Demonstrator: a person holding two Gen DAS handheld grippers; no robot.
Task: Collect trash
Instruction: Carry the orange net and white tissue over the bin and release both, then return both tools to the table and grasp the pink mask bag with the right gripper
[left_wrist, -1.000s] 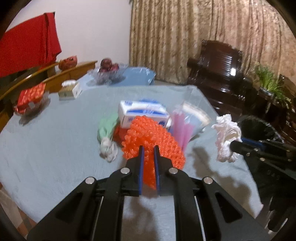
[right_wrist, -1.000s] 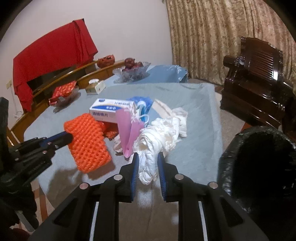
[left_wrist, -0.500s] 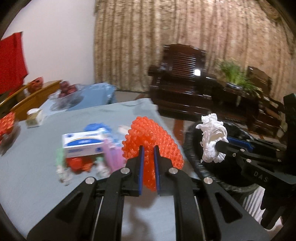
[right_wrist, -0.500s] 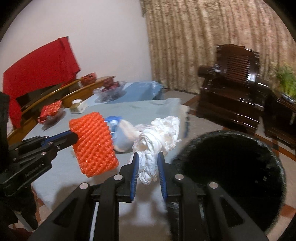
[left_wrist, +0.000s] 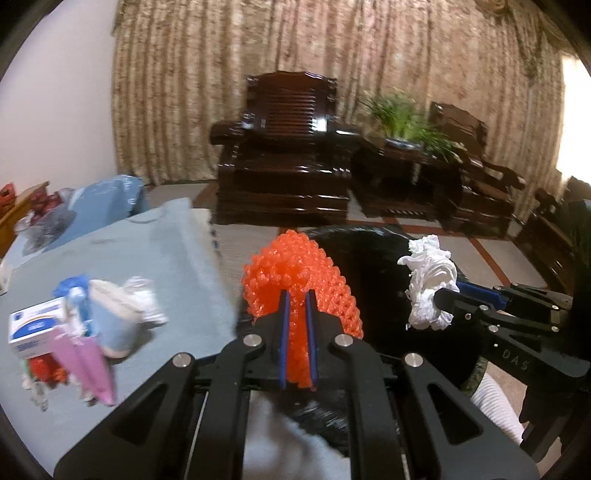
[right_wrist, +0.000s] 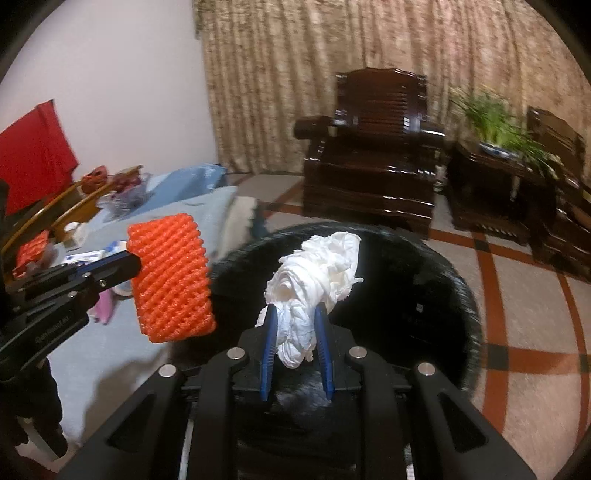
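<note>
My left gripper (left_wrist: 296, 295) is shut on an orange foam fruit net (left_wrist: 295, 266) and holds it at the left rim of a black-lined trash bin (right_wrist: 436, 291). The net also shows in the right wrist view (right_wrist: 170, 277). My right gripper (right_wrist: 295, 314) is shut on a crumpled white tissue wad (right_wrist: 314, 273) and holds it over the bin's mouth. The wad also shows in the left wrist view (left_wrist: 428, 280), right of the net.
The table with a light blue cloth (left_wrist: 155, 258) lies to the left, with a blue-white box (left_wrist: 35, 326), a pink wrapper (left_wrist: 88, 365) and white paper (left_wrist: 125, 295) on it. A dark wooden armchair (left_wrist: 288, 147) and a plant (left_wrist: 410, 122) stand behind the bin.
Both grippers swung right from over the table to the trash bin, carrying the net and the tissue wad. The table's litter has slid to the left edge of view.
</note>
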